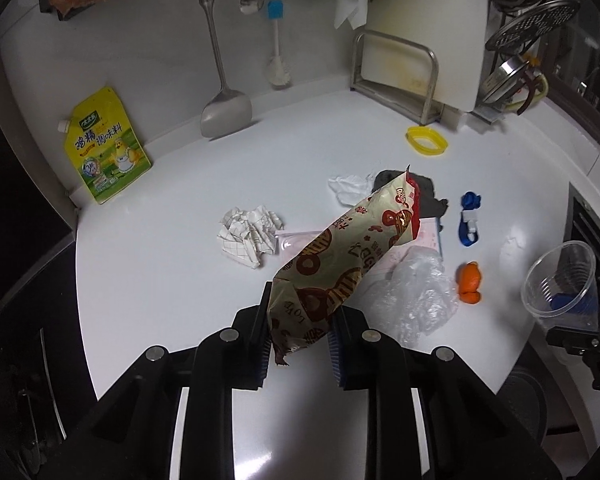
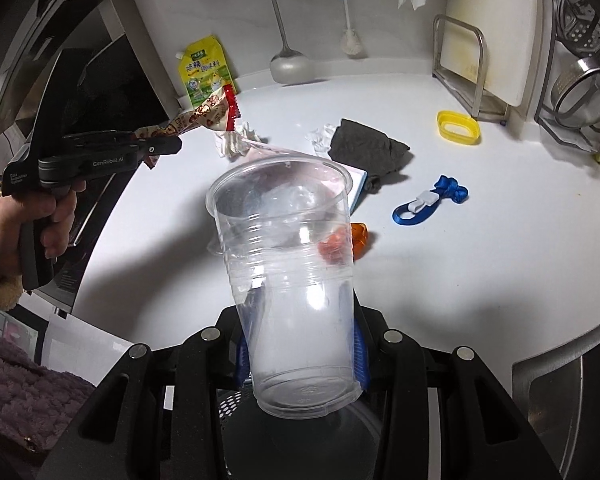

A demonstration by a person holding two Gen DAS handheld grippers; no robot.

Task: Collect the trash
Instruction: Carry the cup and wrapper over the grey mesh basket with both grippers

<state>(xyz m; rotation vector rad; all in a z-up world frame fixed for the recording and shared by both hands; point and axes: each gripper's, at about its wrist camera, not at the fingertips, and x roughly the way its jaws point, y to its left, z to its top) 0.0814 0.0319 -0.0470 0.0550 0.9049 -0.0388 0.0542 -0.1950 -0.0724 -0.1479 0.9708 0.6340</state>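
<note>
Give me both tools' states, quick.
Left tool: shut on the snack wrapper.
Right tool: shut on the clear plastic cup.

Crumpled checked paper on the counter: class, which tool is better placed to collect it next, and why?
Neither is free: the left tool grips the snack wrapper, the right tool the plastic cup. Once emptied, left; the checked paper lies nearer it.
</note>
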